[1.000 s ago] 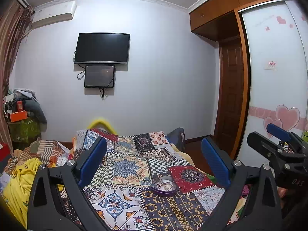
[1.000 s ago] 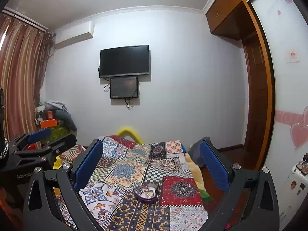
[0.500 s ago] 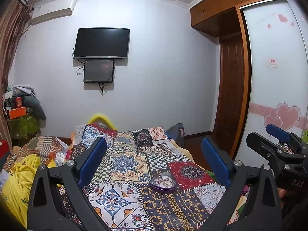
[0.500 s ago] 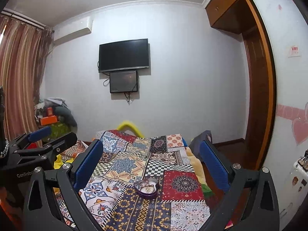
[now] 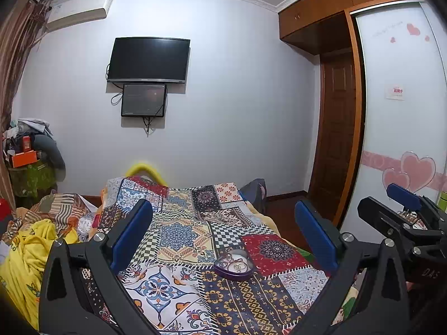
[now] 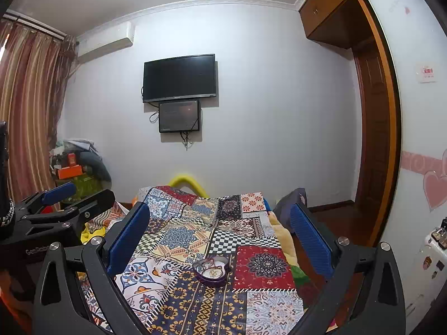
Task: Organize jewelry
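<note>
Jewelry box (image 5: 234,264) lower in frame than before.

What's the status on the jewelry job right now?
Left hand-held gripper open, empty. Right hand-held gripper open, empty. Heart-shaped jewelry box open on patchwork quilt, untouched. Nothing in the way.

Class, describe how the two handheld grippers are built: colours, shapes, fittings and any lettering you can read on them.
Each gripper is a matte black frame with two angular arms, triangular cut-outs and silver bolts. The left gripper and right gripper both carry blue ribbed rectangular pads on the fingers. Seen from the other camera, partial white lettering shows on each body. No cables or sleeves show.
</note>
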{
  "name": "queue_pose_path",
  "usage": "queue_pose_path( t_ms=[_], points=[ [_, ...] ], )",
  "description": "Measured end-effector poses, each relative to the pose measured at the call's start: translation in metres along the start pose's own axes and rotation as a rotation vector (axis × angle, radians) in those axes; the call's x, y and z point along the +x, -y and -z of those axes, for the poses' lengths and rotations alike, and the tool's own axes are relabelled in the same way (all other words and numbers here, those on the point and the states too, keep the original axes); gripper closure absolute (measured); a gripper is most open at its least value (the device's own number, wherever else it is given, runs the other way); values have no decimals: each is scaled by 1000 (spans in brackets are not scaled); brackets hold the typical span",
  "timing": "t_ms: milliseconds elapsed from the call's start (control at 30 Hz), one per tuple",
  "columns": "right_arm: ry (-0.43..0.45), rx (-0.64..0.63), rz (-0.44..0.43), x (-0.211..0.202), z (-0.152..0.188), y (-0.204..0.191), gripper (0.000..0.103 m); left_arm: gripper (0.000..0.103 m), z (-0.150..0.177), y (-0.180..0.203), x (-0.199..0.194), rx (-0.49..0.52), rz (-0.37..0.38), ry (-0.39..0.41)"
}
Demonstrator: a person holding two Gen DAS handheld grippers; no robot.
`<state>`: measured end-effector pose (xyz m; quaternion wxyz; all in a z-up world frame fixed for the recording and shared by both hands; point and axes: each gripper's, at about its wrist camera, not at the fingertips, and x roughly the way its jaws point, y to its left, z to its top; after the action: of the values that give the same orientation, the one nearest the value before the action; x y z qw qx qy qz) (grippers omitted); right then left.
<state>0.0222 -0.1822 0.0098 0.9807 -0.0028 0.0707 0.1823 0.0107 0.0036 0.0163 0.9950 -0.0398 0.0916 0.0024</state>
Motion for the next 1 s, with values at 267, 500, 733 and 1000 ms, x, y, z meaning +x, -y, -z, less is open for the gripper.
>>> queue_pose_path(
  t_ms=[267,500,733,1000],
  points=[
    [-4,0,-1,2,0,0,3,1,0,2,1,8,0,0],
    [-9,4,-1,3,0,1,3,1,1,5,1,14,-6,3],
    [-8,11,1,3,-1,3,3,1,1,6,-1,18,2,4],
    [-4,20,0,2,0,7,3,1,0,7,-2,14,17,-2]
  ],
)
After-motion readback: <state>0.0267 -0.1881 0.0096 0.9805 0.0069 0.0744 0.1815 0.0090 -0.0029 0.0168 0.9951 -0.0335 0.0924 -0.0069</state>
